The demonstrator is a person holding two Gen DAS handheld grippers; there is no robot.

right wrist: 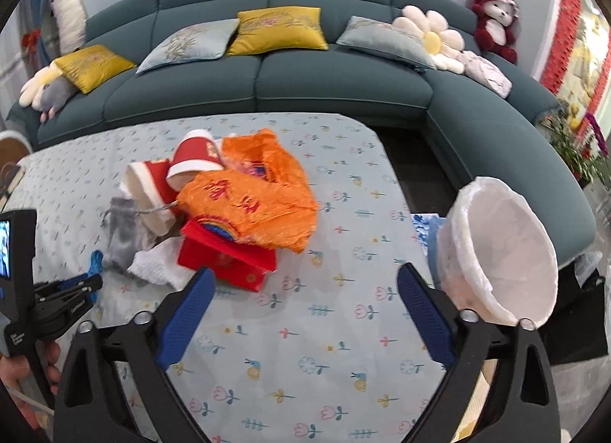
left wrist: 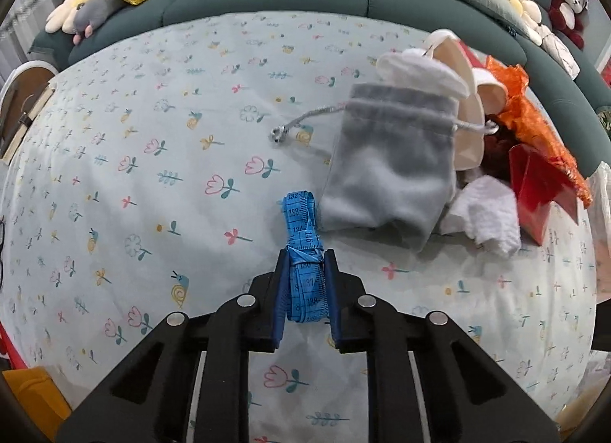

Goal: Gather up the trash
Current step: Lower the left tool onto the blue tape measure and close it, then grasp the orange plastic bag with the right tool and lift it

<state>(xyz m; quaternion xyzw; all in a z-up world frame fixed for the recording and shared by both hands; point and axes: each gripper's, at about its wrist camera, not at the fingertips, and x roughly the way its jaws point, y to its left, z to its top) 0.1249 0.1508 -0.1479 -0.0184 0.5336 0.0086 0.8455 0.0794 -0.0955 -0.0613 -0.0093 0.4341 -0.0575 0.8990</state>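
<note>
**One soft bundle taken first**

Left gripper [left wrist: 305, 256] is clamped on the rolled blue tape measure [left wrist: 301, 237] — light, limp, likely to unravel, so held across its bound middle, mid-table [left wrist: 152, 118]. Right gripper [right wrist: 305, 279] gapes empty near the lined bin [right wrist: 496, 244] at the table's right edge.

The left gripper [left wrist: 305, 263] clamps a folded blue tape measure [left wrist: 303, 252] on the flowered bench [left wrist: 152, 176], just beside a grey pouch [left wrist: 389, 172] and heaped trash [left wrist: 534, 160].
</note>
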